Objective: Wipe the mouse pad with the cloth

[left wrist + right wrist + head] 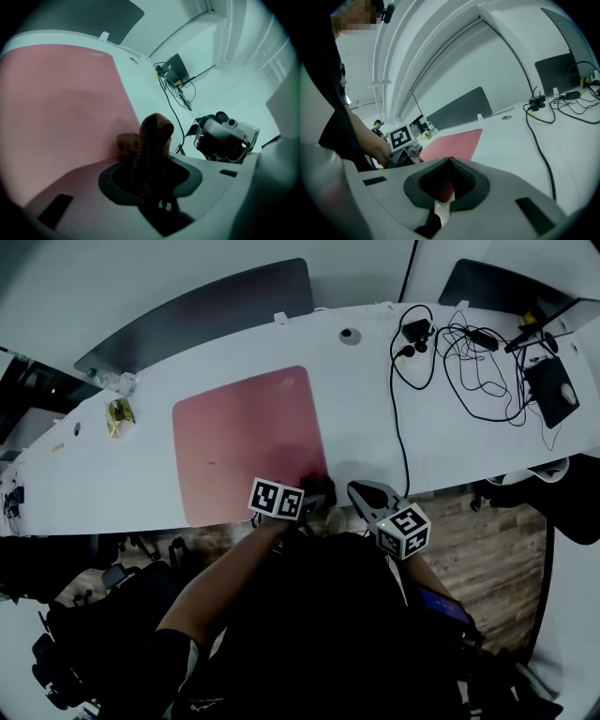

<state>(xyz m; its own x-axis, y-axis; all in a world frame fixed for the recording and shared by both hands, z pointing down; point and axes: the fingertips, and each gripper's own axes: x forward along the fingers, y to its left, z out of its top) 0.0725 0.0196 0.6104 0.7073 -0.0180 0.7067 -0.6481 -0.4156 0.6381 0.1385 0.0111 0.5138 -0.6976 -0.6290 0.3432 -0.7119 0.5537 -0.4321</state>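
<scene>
The pink mouse pad (248, 442) lies flat on the white table (375, 418), also seen in the left gripper view (56, 108) and the right gripper view (452, 143). My left gripper (316, 500) hovers at the pad's near right corner, shut on a brown knitted cloth (151, 140) that sticks up bunched from its jaws (150, 166). The cloth's lower fold rests at the pad's edge. To the right, off the pad at the table's front edge, my right gripper (367, 495) has its jaws closed together (449, 161) and holds nothing. It shows in the left gripper view (224, 138) too.
Tangled black cables (469, 362) and a black device (553, 390) lie at the table's far right. A small wrapped item (119, 416) sits left of the pad. Grey partition panels (206, 310) stand behind. Office chairs (103, 615) and wooden floor (478, 540) lie below the front edge.
</scene>
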